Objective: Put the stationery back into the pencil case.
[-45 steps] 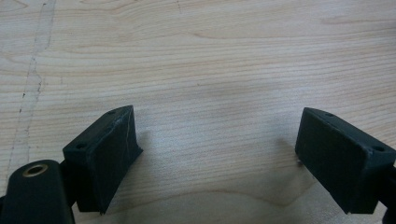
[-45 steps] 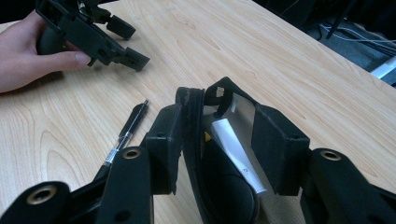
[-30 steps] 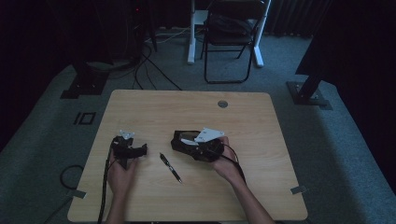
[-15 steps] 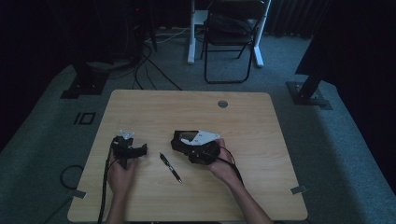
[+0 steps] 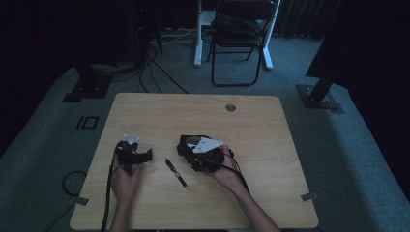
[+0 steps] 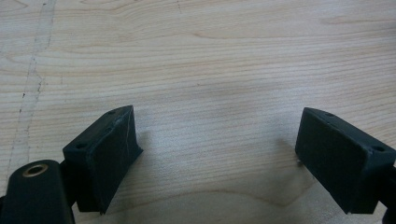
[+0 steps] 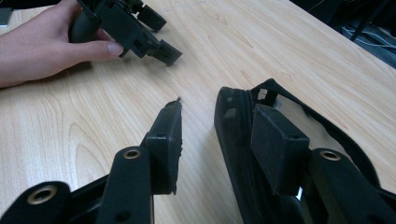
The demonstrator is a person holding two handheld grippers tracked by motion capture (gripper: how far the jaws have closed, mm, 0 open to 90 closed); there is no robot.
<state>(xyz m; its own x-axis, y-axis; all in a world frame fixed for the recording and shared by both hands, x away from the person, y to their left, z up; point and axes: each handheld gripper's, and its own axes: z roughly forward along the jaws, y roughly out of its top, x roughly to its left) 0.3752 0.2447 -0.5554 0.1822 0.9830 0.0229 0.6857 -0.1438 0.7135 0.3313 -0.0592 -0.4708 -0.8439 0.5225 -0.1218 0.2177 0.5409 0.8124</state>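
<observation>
The step in hand looks like putting the pen [image 5: 176, 173] into the black case [image 7: 238, 135], so the case mouth should be kept wide and steady, facing the pen, before anything goes for the pen itself. The pen lies flat on the table [image 5: 251, 123], just left of the case and well right of the left gripper [image 5: 143, 155]. The right gripper [image 7: 217, 135] has its jaws moderately open, astride the case's zipped edge: one jaw is inside the opening, the other outside on the pen's side with the pen tip just past it; whether they pinch the edge, I cannot tell. The left gripper rests low over bare wood, far left of the case, jaws spread wide and holding nothing. It seems best placed to take the pen, gripping across the barrel near its middle.
</observation>
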